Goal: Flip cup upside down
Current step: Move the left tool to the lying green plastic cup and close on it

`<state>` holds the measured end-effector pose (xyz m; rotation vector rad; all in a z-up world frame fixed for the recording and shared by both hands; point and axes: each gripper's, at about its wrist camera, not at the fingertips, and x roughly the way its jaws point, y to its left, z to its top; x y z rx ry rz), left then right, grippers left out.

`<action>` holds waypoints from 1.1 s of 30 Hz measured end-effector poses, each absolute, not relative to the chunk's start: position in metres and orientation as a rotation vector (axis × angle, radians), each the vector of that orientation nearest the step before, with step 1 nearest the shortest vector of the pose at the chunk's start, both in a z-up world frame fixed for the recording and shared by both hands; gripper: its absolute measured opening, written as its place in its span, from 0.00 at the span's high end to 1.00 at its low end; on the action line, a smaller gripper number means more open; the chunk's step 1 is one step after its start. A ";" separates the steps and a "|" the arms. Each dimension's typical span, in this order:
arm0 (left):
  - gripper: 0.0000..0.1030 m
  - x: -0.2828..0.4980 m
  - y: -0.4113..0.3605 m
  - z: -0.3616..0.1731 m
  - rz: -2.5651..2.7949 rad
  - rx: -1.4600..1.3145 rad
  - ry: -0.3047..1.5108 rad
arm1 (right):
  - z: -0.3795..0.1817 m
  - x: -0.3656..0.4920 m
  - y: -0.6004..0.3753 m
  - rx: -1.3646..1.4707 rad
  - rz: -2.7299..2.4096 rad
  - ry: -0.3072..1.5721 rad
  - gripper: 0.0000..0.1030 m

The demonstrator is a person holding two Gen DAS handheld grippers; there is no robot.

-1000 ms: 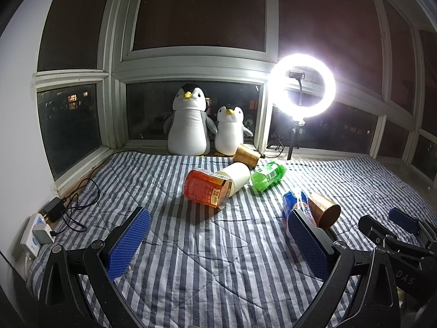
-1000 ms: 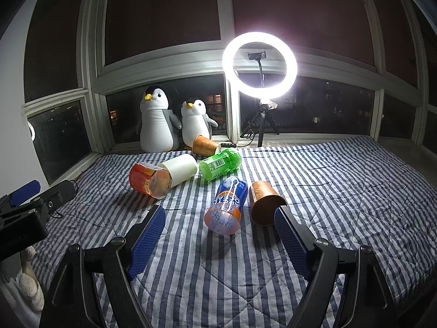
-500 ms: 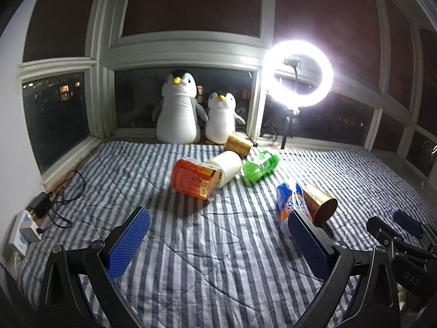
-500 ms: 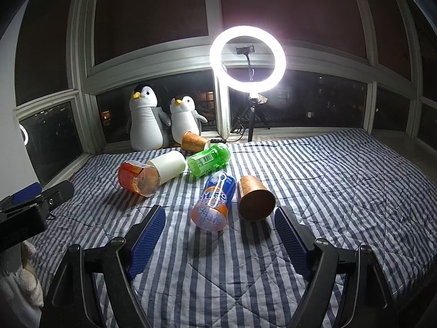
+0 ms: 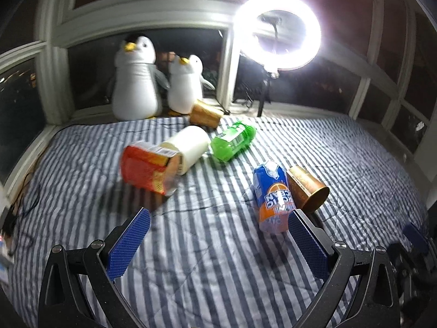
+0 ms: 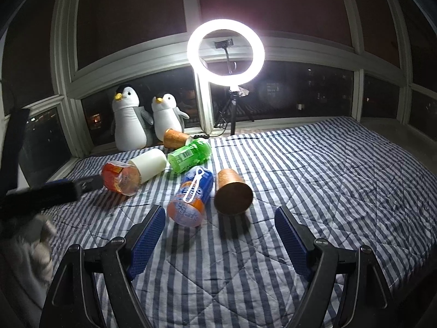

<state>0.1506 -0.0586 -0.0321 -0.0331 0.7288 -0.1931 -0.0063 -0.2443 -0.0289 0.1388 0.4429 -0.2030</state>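
A copper cup [image 6: 232, 194] lies on its side on the striped bedspread, its mouth toward my right gripper; it also shows in the left wrist view [image 5: 307, 191]. A second copper cup [image 6: 176, 138] lies on its side by the penguins, also in the left wrist view [image 5: 205, 114]. A white cup [image 6: 148, 164] lies on its side [image 5: 188, 146]. My right gripper [image 6: 220, 242] is open and empty, just short of the near copper cup. My left gripper [image 5: 218, 242] is open and empty, left of that cup.
A blue-orange can [image 6: 192, 195] lies beside the near copper cup. A green bottle [image 6: 189, 155] and a red-orange packet [image 6: 120, 177] lie further back. Two plush penguins [image 6: 131, 120] and a ring light [image 6: 226, 52] stand at the window. Cables [image 5: 24, 191] lie at the left edge.
Both grippers have moved forward toward the objects, which look larger now. The left view has swung right and is blurred. Both stay open.
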 end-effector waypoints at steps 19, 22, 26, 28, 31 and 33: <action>0.06 0.383 -0.160 -0.081 -0.277 0.192 1.002 | -0.050 -0.001 -0.312 0.220 -0.322 0.495 0.23; 0.07 0.419 -0.172 -0.094 -0.281 0.210 1.054 | -0.054 0.000 -0.321 0.235 -0.339 0.505 0.23; 0.11 0.461 -0.182 -0.113 -0.261 0.248 1.103 | -0.059 0.004 -0.331 0.246 -0.356 0.517 0.23; 0.12 0.474 -0.185 -0.122 -0.258 0.258 1.128 | -0.062 0.006 -0.335 0.257 -0.357 0.524 0.23; 0.14 0.488 -0.188 -0.133 -0.250 0.274 1.152 | -0.066 0.011 -0.341 0.270 -0.360 0.534 0.23; 0.15 0.491 -0.187 -0.136 -0.253 0.269 1.166 | -0.069 0.013 -0.344 0.280 -0.358 0.540 0.23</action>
